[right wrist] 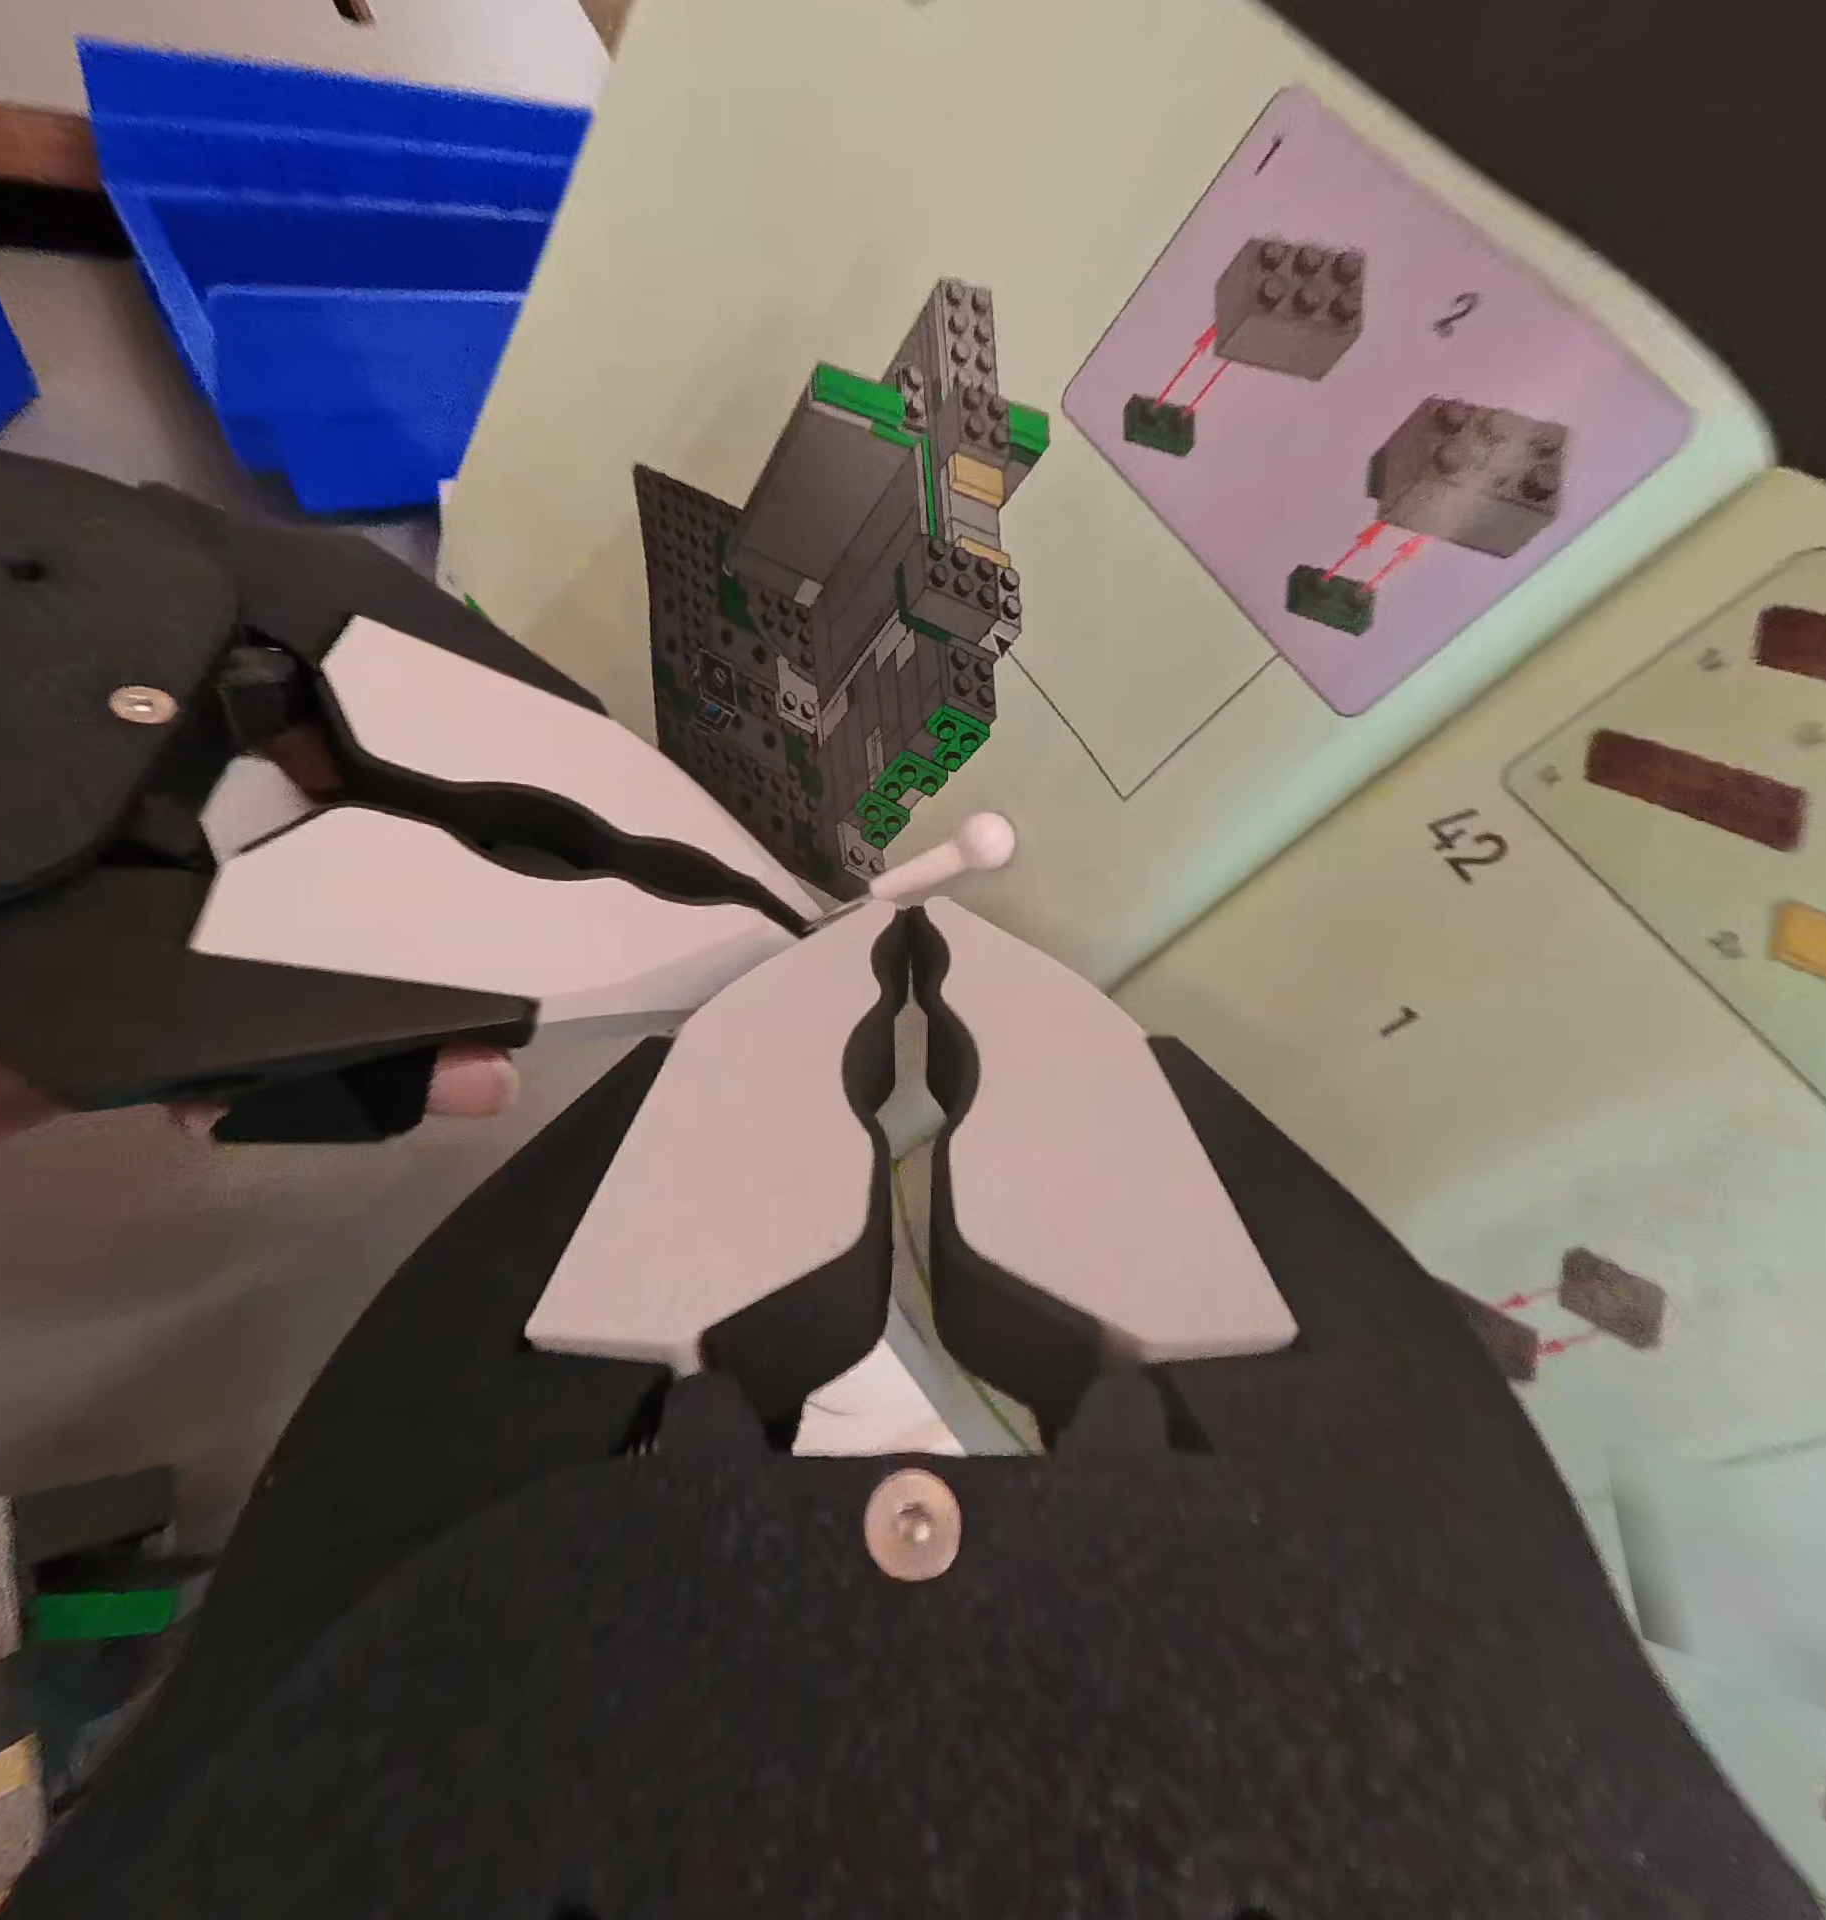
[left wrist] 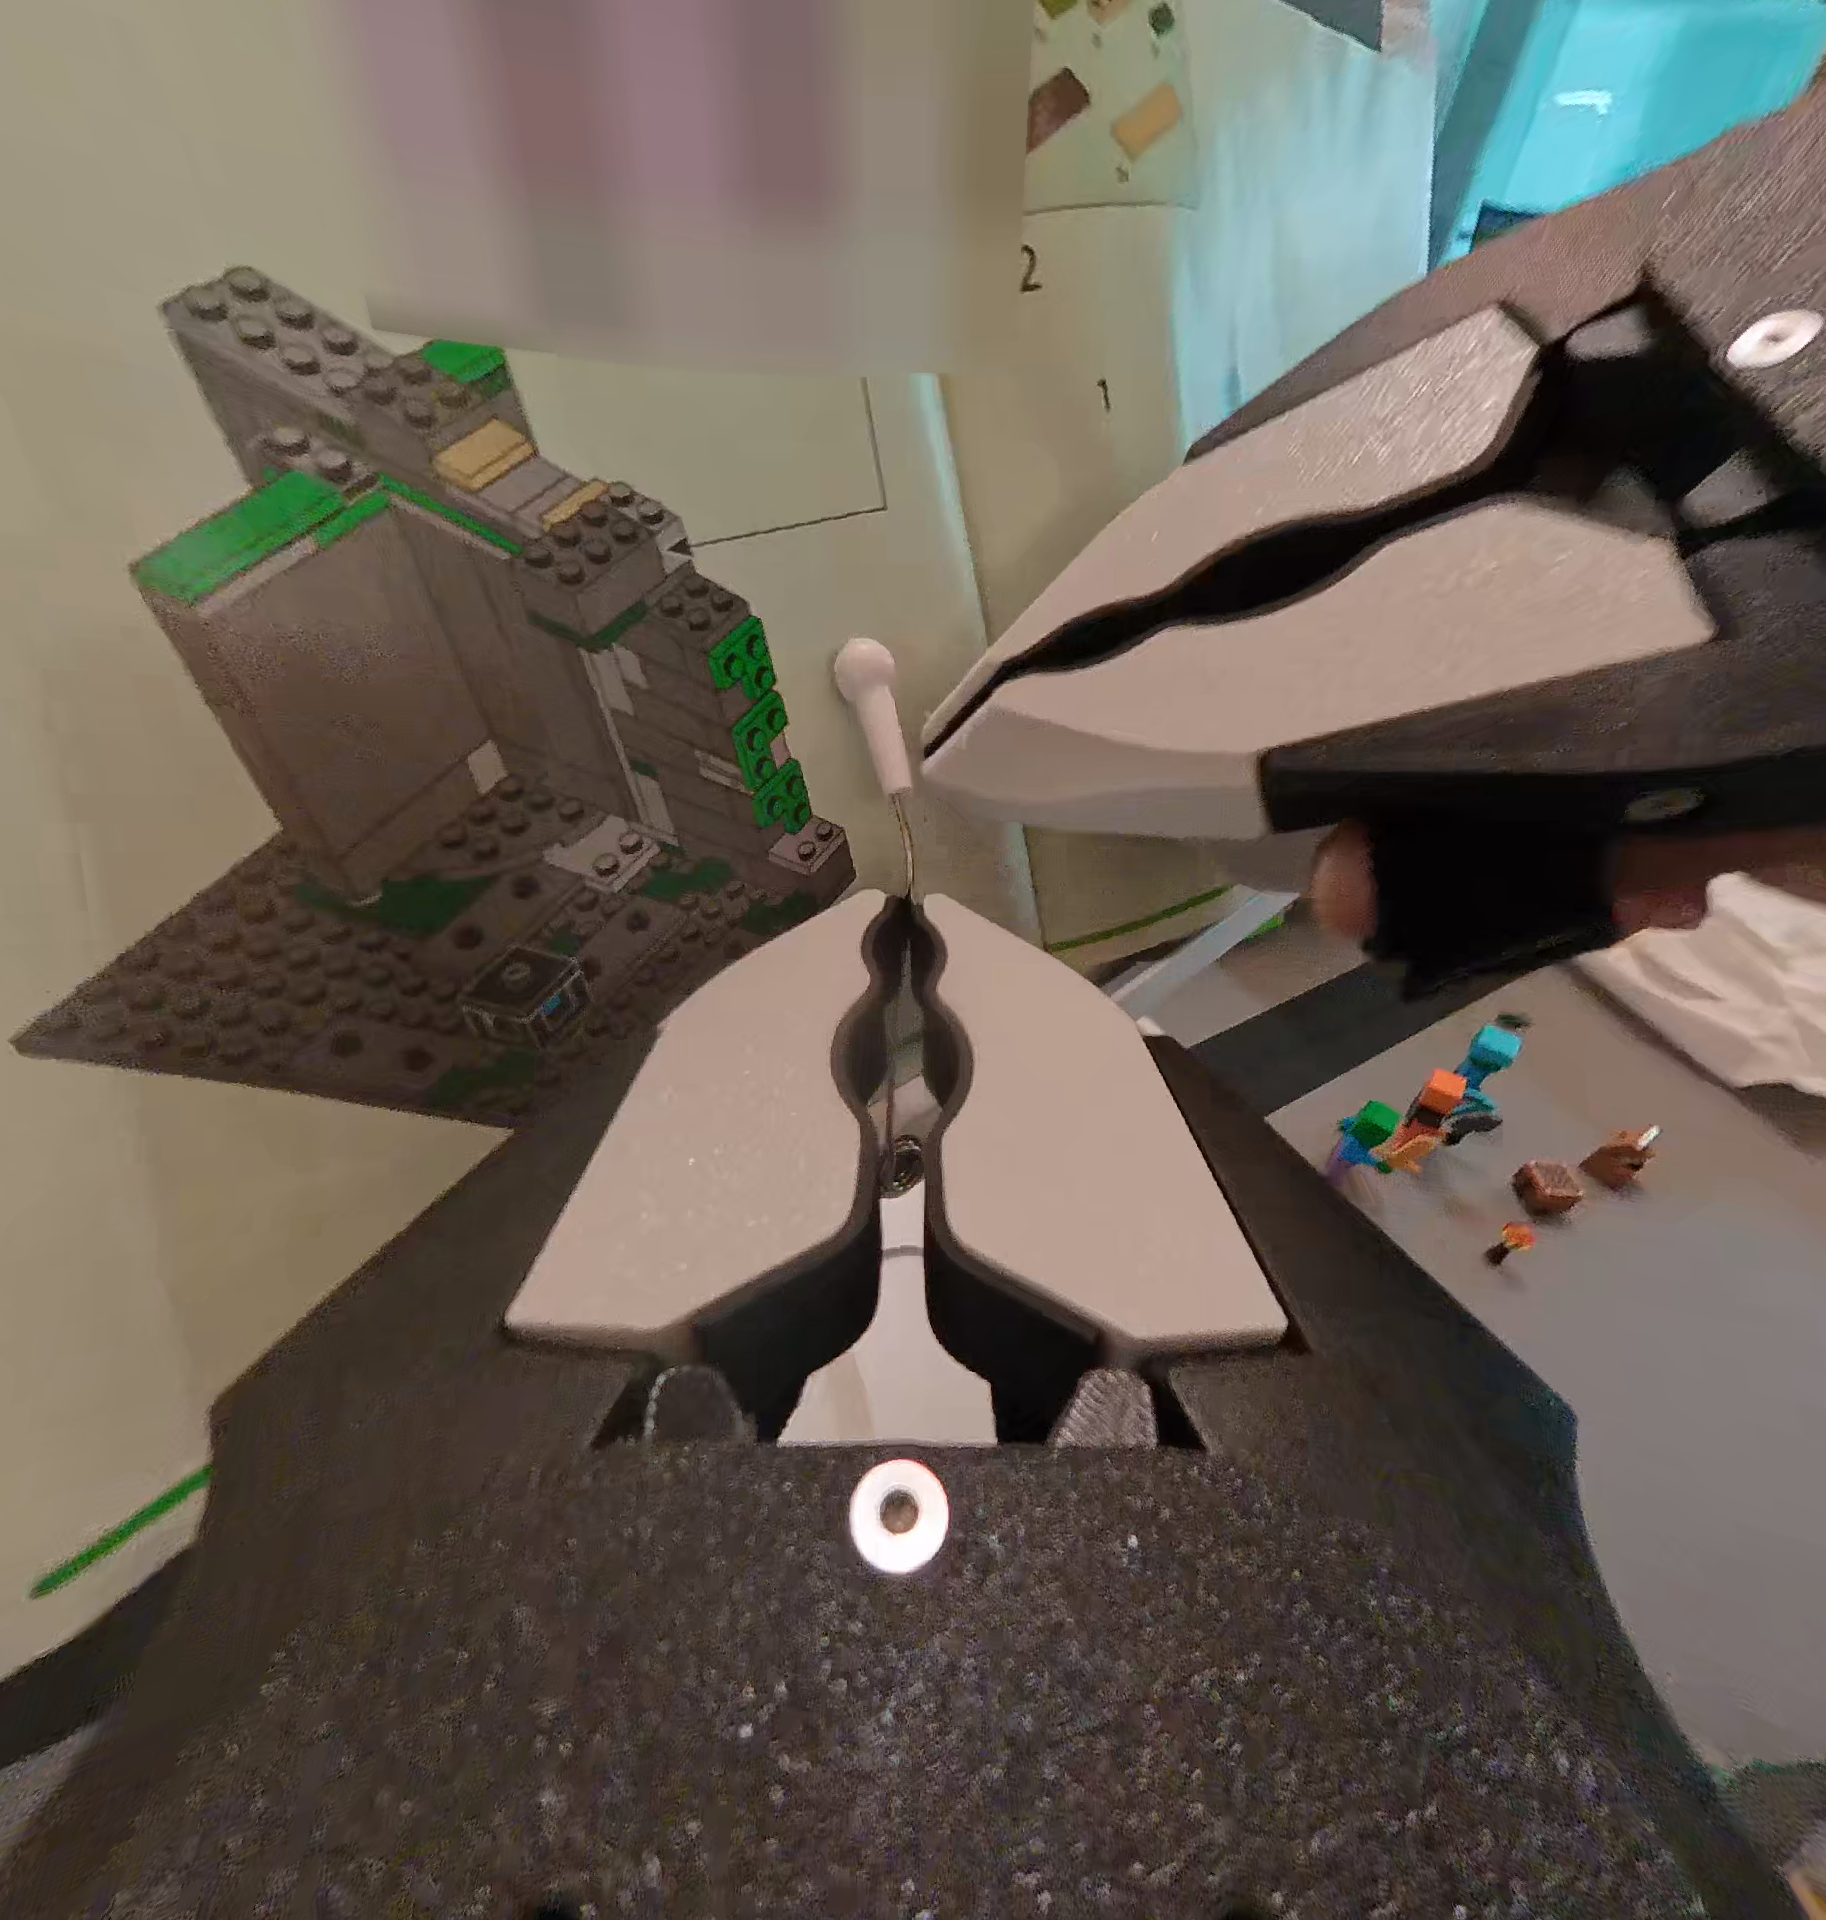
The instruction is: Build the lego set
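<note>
Our left tongs [left wrist: 906, 914] pinch a thin wire tipped with a smooth white knobbed pin [left wrist: 871, 698]. Our right tongs [right wrist: 910, 914], tips together on nothing, sit just beside it above the glossy instruction booklet [right wrist: 784, 260].

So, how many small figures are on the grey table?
3, close together right of the left gripper: a green-headed one, an orange-headed one, a cyan-headed one. Others may be hidden.

**Black tongs with pale grey fingers**

The left gripper [left wrist: 907, 914] and right gripper [right wrist: 909, 914] look alike: a rough, speckled black body, one silver screw [left wrist: 897, 1513] set in a washer behind the fingers, and two flat pale grey fingers [left wrist: 727, 1132] whose inner edges are lined with wavy black padding.
</note>
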Motion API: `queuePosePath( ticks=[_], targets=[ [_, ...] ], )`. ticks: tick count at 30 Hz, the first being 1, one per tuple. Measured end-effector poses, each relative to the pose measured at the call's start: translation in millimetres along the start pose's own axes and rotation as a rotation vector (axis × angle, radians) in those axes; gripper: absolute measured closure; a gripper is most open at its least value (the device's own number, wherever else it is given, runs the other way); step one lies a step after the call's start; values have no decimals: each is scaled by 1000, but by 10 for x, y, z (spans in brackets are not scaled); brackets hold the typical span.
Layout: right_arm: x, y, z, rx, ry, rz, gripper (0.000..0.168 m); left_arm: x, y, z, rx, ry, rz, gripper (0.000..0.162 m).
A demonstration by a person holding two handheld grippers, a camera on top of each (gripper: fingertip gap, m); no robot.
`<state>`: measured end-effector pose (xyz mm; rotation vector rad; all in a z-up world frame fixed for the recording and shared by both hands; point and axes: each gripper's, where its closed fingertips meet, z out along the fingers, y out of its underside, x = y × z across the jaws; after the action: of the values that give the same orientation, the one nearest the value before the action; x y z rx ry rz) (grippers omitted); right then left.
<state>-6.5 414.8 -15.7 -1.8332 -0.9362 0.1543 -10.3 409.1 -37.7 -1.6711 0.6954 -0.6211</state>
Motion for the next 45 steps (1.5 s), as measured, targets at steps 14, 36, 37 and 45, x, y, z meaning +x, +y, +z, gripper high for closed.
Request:
queuePosePath(
  ticks=[14,36,37,45],
  targets=[
    [31,416,34,-104,202,-118,168,97,53,68,-104,-32,270,161],
    [180,955,-1174,201,438,-72,168,-328,447,-1142,-39,-153,180,150],
    [181,1038,-1201,211,453,-43,168,-361,508,-1175,-44,-156,157,150],
    [-484,1468,-1524,257,491,184,151,-49,799,-1522,-9,-155,111,160]
  ],
)
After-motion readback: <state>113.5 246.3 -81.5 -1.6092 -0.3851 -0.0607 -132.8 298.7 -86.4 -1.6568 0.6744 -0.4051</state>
